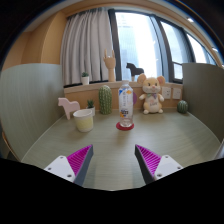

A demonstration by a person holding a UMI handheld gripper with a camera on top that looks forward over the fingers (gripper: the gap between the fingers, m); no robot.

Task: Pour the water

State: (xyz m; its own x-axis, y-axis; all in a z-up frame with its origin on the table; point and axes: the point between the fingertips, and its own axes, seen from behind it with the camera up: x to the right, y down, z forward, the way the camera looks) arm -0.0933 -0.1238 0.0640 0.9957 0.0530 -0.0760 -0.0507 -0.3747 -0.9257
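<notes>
Fingers point(112, 162) spread, gripping nothing; beyond stand bottle point(125, 104), cup point(84, 120), cactus point(105, 98) and plush toy point(151, 94).

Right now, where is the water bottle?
The water bottle stands upright on a small red coaster mid-table, beyond the open gripper, between the green cactus and the plush toy.

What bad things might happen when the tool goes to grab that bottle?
The open tool hangs well short of the tall clear plastic bottle with a red base, which looks narrow and might tip if nudged. The pale cream cup and green cactus figure stand close beside it, so one finger could bump them.
</notes>
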